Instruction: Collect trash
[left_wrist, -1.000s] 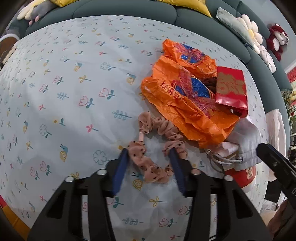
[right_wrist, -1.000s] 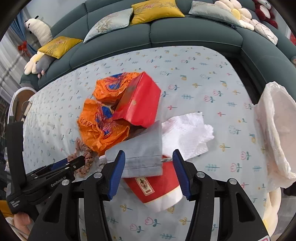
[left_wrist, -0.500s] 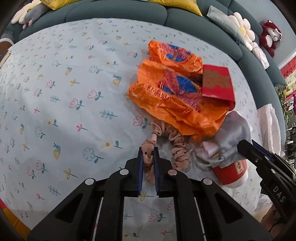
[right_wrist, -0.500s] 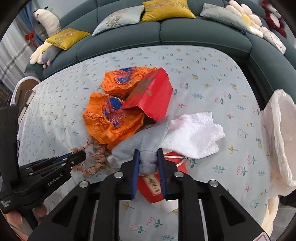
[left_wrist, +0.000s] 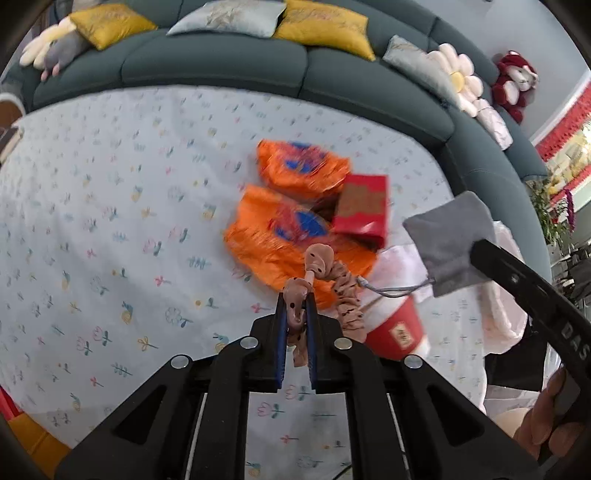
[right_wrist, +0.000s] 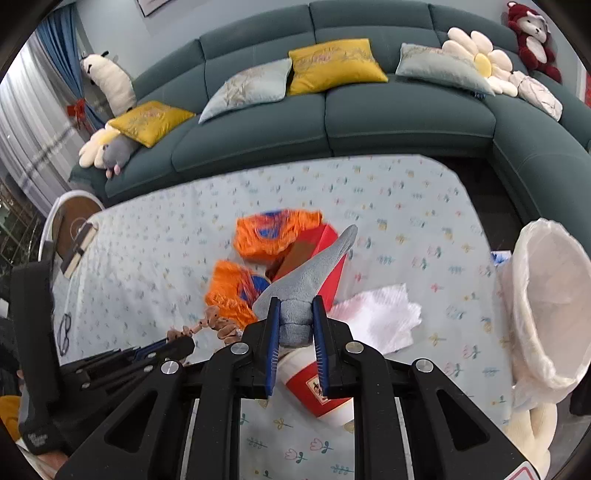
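My left gripper (left_wrist: 295, 306) is shut on a pink dotted scrunchie (left_wrist: 317, 266) and holds it lifted above the table. My right gripper (right_wrist: 295, 310) is shut on a grey cloth pouch (right_wrist: 310, 269), also lifted; the pouch shows in the left wrist view (left_wrist: 450, 236) with its cord hanging. On the flowered tablecloth (right_wrist: 388, 199) lie two orange wrappers (left_wrist: 280, 236), a red box (left_wrist: 364, 206), a red paper cup (right_wrist: 317, 387) and a white napkin (right_wrist: 376, 317).
A bin lined with a white bag (right_wrist: 546, 295) stands at the table's right edge. A teal sofa (right_wrist: 369, 118) with cushions curves behind the table. Glasses (right_wrist: 63, 332) and a book (right_wrist: 77, 251) lie at the left.
Both grippers closed, the left on the scrunchie and the right on the grey pouch. Both have since lifted their items up off the table.
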